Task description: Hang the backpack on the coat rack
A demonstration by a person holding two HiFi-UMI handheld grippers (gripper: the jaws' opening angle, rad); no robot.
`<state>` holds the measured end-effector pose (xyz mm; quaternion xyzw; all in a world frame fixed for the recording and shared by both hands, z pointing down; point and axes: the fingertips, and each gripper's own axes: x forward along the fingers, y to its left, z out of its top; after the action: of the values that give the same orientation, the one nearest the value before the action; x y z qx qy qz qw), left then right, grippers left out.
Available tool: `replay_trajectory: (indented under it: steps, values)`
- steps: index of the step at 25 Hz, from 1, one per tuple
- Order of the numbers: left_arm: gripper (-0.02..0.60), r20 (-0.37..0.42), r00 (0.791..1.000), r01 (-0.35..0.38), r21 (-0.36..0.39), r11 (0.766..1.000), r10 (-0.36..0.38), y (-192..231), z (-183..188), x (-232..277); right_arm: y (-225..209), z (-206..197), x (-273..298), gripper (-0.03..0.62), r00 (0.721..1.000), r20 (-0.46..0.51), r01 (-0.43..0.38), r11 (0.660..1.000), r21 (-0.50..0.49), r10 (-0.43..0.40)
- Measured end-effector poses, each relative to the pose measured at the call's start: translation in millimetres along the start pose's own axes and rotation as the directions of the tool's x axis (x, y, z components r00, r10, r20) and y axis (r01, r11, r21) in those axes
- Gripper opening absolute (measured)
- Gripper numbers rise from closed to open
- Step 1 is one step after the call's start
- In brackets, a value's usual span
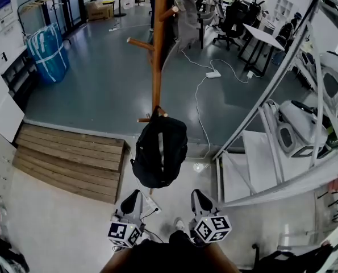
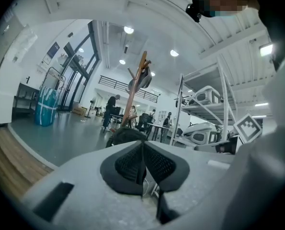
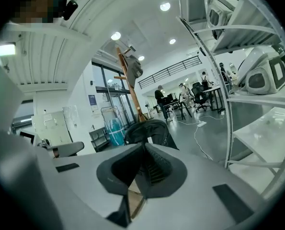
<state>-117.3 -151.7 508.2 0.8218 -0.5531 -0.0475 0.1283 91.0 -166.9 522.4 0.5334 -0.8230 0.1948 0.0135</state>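
Note:
The black backpack (image 1: 160,152) hangs from a low peg of the wooden coat rack (image 1: 156,56), its body drooping below the peg. Both grippers are apart from it, just below it in the head view. My left gripper (image 1: 132,199) is shut with nothing between its jaws. My right gripper (image 1: 199,199) is likewise shut and empty. In the left gripper view the backpack (image 2: 126,135) shows just over the shut left gripper (image 2: 143,163), with the coat rack (image 2: 134,97) rising behind. The right gripper view has the backpack (image 3: 149,130) ahead of the shut right gripper (image 3: 144,170).
A wooden plank platform (image 1: 72,159) lies at the left on the floor. A blue wrapped bundle (image 1: 47,53) stands far left. White metal shelving (image 1: 276,124) with machines fills the right. A white cable and power strip (image 1: 213,74) trail past the rack; office chairs and desks stand beyond.

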Motion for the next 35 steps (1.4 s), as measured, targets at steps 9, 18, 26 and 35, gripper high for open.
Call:
replay_trajectory:
  steps: [9, 18, 26, 35]
  values:
    - [0.026, 0.013, 1.0, -0.023, 0.005, 1.0, 0.023, -37, 0, 1, 8, 2, -28, 0.026, 0.998, -0.013, -0.059, 0.997, -0.043, 0.058]
    - [0.026, -0.002, 1.0, -0.013, 0.003, 1.0, 0.013, -46, -6, 5, 12, 6, -30, 0.018, 0.998, 0.004, -0.066, 0.997, -0.049, 0.066]
    - [0.025, -0.013, 1.0, -0.01, 0.001, 1.0, 0.01, -49, -10, 2, 14, 4, -33, 0.017, 0.997, 0.005, -0.075, 0.996, -0.038, 0.075]
    - [0.025, -0.013, 1.0, 0.002, -0.003, 1.0, -0.002, -53, -13, 3, 14, 2, -37, 0.017, 0.997, 0.001, -0.072, 0.996, -0.044, 0.072]
